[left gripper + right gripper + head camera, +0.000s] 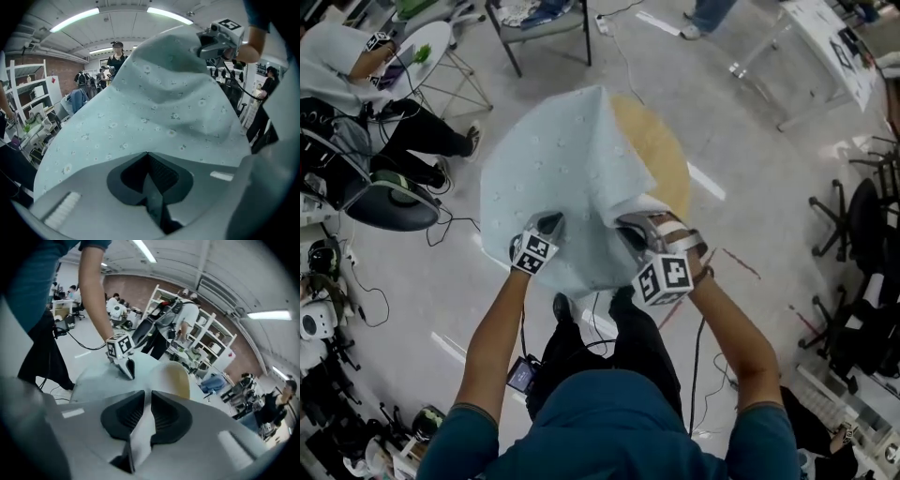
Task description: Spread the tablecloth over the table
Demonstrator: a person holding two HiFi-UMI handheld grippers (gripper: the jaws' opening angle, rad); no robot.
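The tablecloth [553, 178] is showing as soft, matt cloth, creasing in loose folds ahead of the left gripper [147, 157]. That one and the right gripper [149, 397] are both wearing smooth, matt grey plastic shells with ribbed, black, rubbery-looking pads [168, 416]. Beyond the right gripper's jaws, the table [176, 376] top is looking like smooth tan wood.
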